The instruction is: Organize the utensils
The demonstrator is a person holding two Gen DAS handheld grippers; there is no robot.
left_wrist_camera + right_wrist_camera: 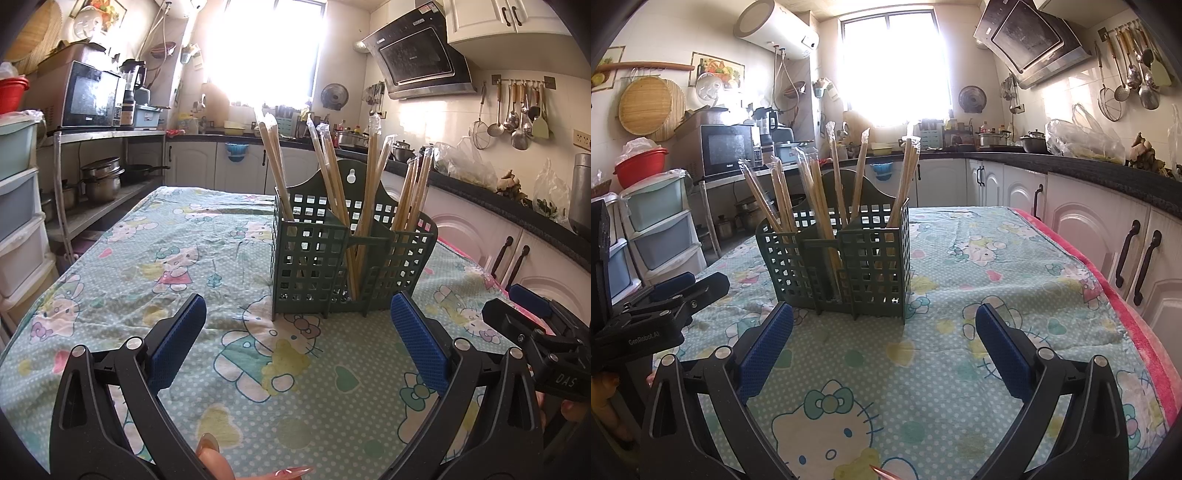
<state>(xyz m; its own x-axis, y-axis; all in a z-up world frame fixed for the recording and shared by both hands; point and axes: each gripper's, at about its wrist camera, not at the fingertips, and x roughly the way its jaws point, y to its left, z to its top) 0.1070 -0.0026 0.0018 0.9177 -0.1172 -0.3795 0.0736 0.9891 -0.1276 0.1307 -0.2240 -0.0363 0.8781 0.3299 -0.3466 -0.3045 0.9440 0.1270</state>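
The green slotted caddy (pixel 347 243) stands upright on the tabletop (pixel 147 258), at the centre of the left wrist view and a little left of centre in the right wrist view, and wrapped chopsticks (pixel 334 173) lean out of all its compartments in loose fans. No loose utensil shows on the cartoon-print cloth (pixel 979 266) in either view, so the sorting looks largely done, or the remaining work is tidying what already stands in the caddy; which of these cannot be told. The left gripper (pixel 299 339) hangs low at the bottom of its frame with jaws wide apart and nothing between them; the right gripper (pixel 884 347) is likewise spread and empty, near the caddy's front. If a bundle is to be shifted, the sound way is probably to close on the sticks partway up, above the caddy rim, where the shafts stand free of the lattice, and to lift along their lean, not sideways. The caddy looks light, so dragging a bundle sideways could tip it; the other gripper could steady the wall. The plastic sleeves may be slippery under the pads.
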